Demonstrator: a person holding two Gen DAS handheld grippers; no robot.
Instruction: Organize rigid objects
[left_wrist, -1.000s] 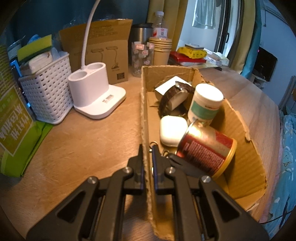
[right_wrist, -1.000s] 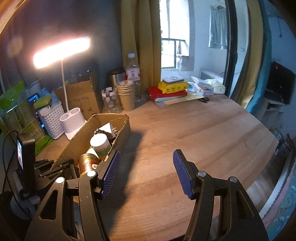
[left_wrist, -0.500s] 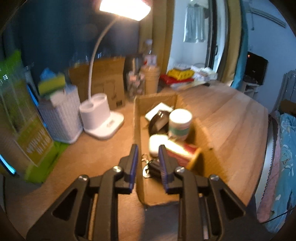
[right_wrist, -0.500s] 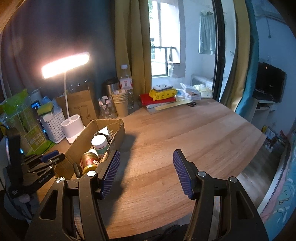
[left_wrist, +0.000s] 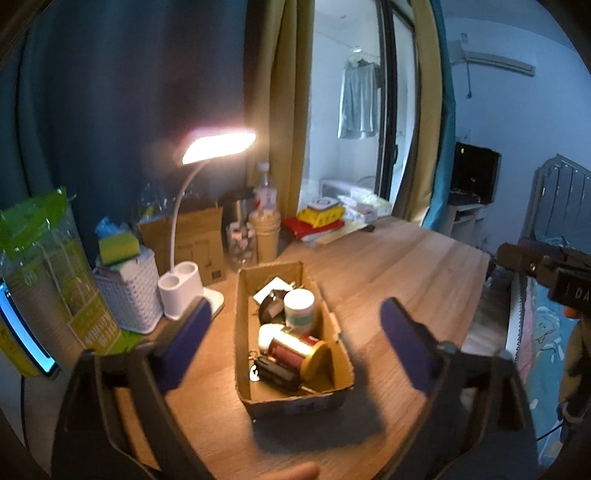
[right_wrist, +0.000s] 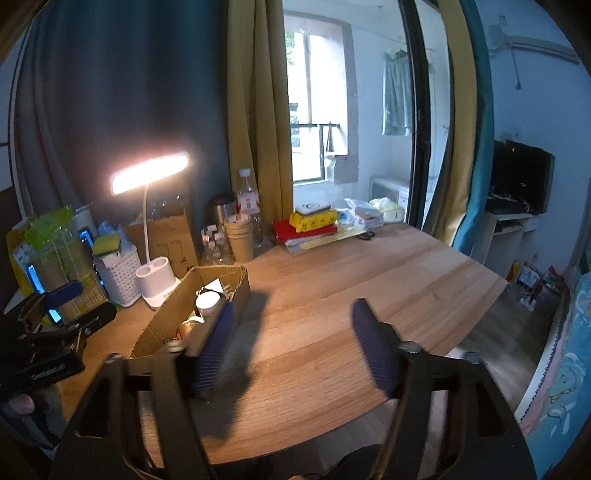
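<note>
A cardboard box (left_wrist: 291, 404) stands on the wooden table (left_wrist: 406, 266). In it lie a red can with a gold lid (left_wrist: 295, 349), a white jar (left_wrist: 299, 306), a white earbud case (left_wrist: 264, 334), a black key fob (left_wrist: 275, 369) and a dark watch (left_wrist: 271, 308). My left gripper (left_wrist: 295, 308) hangs above and short of the box, jaws opening wide, nothing held. My right gripper (right_wrist: 291, 308) hovers right of the box (right_wrist: 166, 325) over bare wood, jaws opening, nothing between them. Each gripper shows in the other's view: left gripper (right_wrist: 55, 314), right gripper (left_wrist: 546, 266).
Left of the box stand a lit white desk lamp (left_wrist: 181, 291), a white basket (left_wrist: 129, 299) and a green pack (left_wrist: 55, 280). Paper cups (left_wrist: 264, 236), a bottle and stacked books (left_wrist: 317, 221) line the back. The table's edge (right_wrist: 480, 306) drops off at the right.
My left gripper has lifted up and back from the box's near end and its jaws have spread from shut to wide. My right gripper has drawn back and widened a little.
</note>
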